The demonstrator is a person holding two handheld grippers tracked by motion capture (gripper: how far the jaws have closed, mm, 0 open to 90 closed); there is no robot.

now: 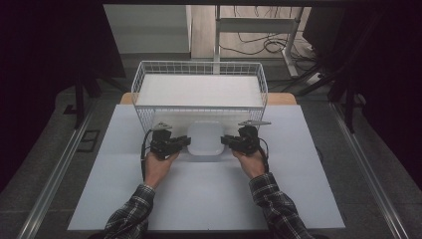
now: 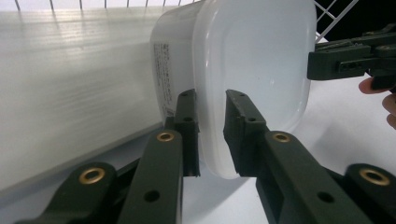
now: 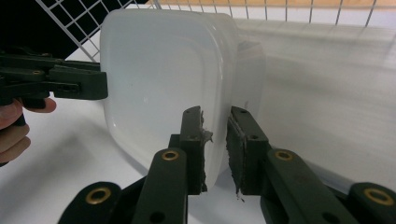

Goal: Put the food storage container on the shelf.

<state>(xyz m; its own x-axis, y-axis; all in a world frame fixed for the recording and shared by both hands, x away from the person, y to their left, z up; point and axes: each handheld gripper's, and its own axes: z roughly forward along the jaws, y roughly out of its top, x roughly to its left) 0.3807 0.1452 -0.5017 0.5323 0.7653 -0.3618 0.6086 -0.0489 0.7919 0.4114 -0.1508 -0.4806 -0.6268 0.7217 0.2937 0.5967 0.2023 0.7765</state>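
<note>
Left gripper (image 1: pixel 185 142) — jaws narrowed onto the left rim of the white, rounded-square plastic container (image 1: pixel 204 139); right gripper (image 1: pixel 225 141) — likewise pinching its right rim. Container sits just in front of the white wire basket (image 1: pixel 199 67), on the pale table sheet (image 1: pixel 209 194). Judged progress: grasp made from both sides; any transfer into the basket not yet done.

The small print on the label (image 2: pixel 164 77) on the side of the white tub (image 2: pixel 243 70) is too tiny to read. The tub's bottom edge hides behind the black jaws. The wire basket (image 1: pixel 199 67) hides its far side.
</note>
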